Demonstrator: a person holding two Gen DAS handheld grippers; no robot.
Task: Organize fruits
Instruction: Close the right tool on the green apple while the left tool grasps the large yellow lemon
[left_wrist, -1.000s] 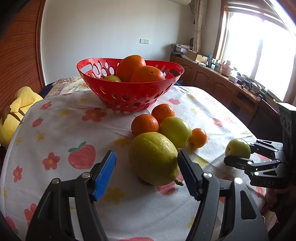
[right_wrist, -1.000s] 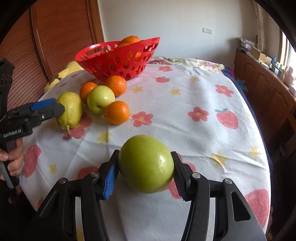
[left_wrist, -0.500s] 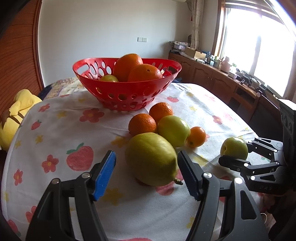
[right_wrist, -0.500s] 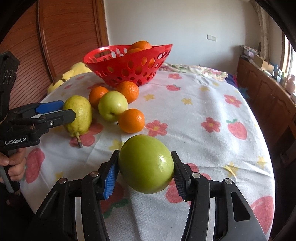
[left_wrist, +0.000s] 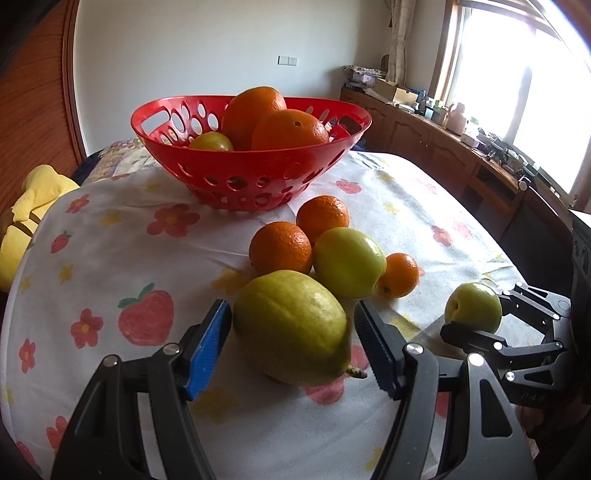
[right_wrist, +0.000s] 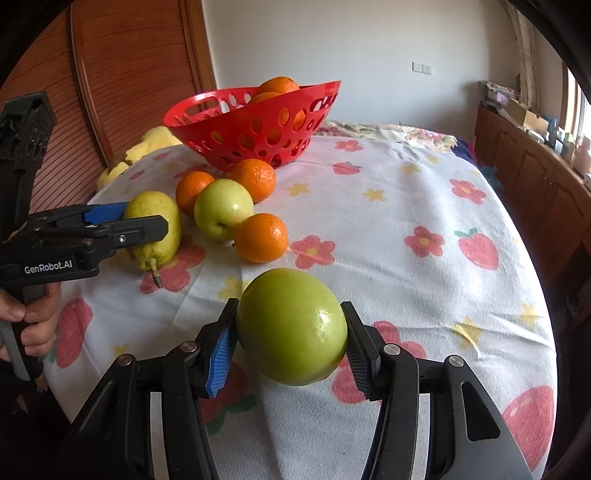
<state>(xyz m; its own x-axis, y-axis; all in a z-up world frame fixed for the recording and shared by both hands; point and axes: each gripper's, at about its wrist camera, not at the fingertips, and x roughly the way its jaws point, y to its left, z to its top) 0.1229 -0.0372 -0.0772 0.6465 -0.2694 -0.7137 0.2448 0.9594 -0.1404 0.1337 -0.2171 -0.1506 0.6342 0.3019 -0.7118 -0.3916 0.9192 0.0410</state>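
The right gripper (right_wrist: 290, 345) holds a green apple (right_wrist: 291, 325), the left gripper (left_wrist: 291, 349) stands wide around the pear (left_wrist: 291, 326); at 12 o'clock, the heaped basket (left_wrist: 251, 173) might spill.

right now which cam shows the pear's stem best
Right wrist view: the pear lies side-on with its stem pointing down, clear of the left gripper. In the left wrist view only the stem's tip shows behind the pear.

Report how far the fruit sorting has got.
Done: two oranges and a greenish fruit already sit in the red basket. In hand: the right gripper clamps a green apple; the left gripper brackets the pear, pads apparently not touching. Left: three oranges and a yellow-green apple on the tablecloth.
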